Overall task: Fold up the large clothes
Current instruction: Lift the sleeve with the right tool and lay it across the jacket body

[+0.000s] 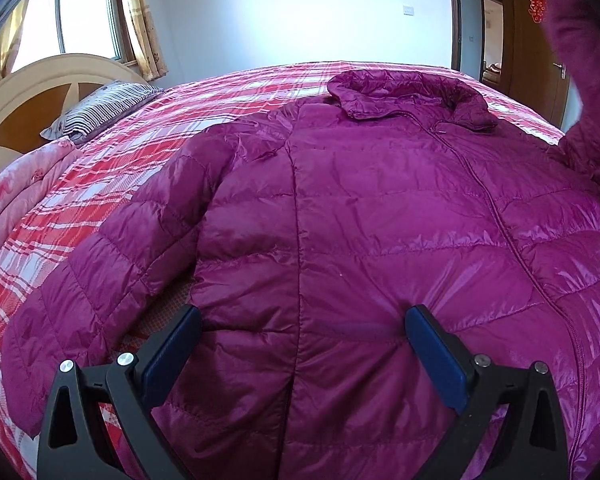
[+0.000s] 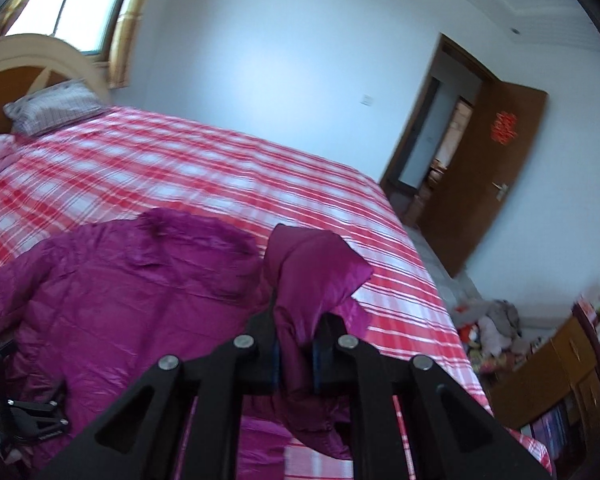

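A large magenta quilted puffer jacket [image 1: 360, 216] lies front up on the bed, collar away from me, zipper closed. My left gripper [image 1: 300, 344] is open, its blue pads pressed down on the jacket's lower left front, astride a seam. The jacket's left sleeve [image 1: 100, 280] lies flat beside the body. My right gripper [image 2: 294, 354] is shut on the jacket's right sleeve [image 2: 312, 276] and holds it lifted above the bed; that raised sleeve also shows in the left wrist view [image 1: 584, 80]. The jacket body shows in the right wrist view [image 2: 120, 292].
The bed has a red and white plaid sheet [image 1: 140, 144]. A striped pillow [image 1: 100, 108] and pink quilt [image 1: 16, 204] lie by the headboard [image 1: 24, 96]. An open brown door [image 2: 488, 172] is at the right; a wooden cabinet [image 2: 552, 372] and floor clutter [image 2: 492, 332] stand beside the bed.
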Demonstrator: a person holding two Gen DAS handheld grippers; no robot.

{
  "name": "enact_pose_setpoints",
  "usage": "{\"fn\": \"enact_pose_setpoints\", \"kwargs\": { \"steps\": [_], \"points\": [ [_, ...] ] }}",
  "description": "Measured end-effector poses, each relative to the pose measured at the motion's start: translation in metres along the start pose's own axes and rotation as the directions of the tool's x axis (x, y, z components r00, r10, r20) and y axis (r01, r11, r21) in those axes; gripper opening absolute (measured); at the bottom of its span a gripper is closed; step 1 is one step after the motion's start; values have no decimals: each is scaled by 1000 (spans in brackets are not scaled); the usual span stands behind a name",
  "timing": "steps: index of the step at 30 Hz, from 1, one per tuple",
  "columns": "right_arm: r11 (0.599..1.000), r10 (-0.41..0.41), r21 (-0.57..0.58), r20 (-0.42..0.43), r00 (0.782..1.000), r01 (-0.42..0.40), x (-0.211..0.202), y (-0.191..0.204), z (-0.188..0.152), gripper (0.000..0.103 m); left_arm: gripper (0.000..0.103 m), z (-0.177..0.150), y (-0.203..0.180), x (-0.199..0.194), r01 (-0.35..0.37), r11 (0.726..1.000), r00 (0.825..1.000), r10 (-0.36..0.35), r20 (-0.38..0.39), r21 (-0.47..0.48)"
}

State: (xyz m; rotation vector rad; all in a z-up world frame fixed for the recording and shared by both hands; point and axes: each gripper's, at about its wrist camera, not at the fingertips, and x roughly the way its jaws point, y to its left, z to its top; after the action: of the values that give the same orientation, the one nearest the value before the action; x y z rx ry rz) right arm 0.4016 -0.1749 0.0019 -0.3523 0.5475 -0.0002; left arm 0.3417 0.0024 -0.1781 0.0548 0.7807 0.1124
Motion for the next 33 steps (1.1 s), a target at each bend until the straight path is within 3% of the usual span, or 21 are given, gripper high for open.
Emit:
{"fn": "enact_pose_setpoints", "kwargs": {
  "steps": [12,14,15,16,17,20,24,25,28,31,33],
  "points": [
    [968,188,-145,-120,975,-204,86,140,-22,13,102,-2,0,-2,-1,1000,1000,1,10,-7],
    [959,222,-145,-149,964,-244,101,152,-27,24,102,-2,1,-2,1,1000,1000,-1,7,-8],
    [953,251,-132,-160,955,-273,107,156,-31,33,102,-2,2,-2,10,1000,1000,-10,4,-13],
    [944,286,-116,-174,942,-308,108,155,-34,59,102,-1,5,-2,25,999,1000,-25,-2,-21],
    [930,336,-87,-186,923,-356,109,154,-35,72,102,0,8,-1,45,999,999,-46,-16,-27],
    [902,426,-9,-148,893,-432,89,134,-36,74,102,7,19,-9,21,1000,999,-21,-42,-21],
    [818,573,96,-43,819,-567,49,86,-32,80,102,37,28,-52,-31,1000,996,31,85,0],
    [806,586,113,-5,811,-581,40,71,-31,81,102,48,27,-64,-30,1000,992,29,121,4],
    [803,557,202,80,826,-561,32,19,-30,81,102,78,16,-88,-7,1000,982,4,187,17],
    [789,496,348,126,859,-506,43,-37,-38,81,102,96,-9,-89,19,998,975,-32,219,59],
    [822,395,409,90,914,-396,59,-62,-44,79,102,100,-30,-71,38,994,975,-59,214,98]
  ]
}}
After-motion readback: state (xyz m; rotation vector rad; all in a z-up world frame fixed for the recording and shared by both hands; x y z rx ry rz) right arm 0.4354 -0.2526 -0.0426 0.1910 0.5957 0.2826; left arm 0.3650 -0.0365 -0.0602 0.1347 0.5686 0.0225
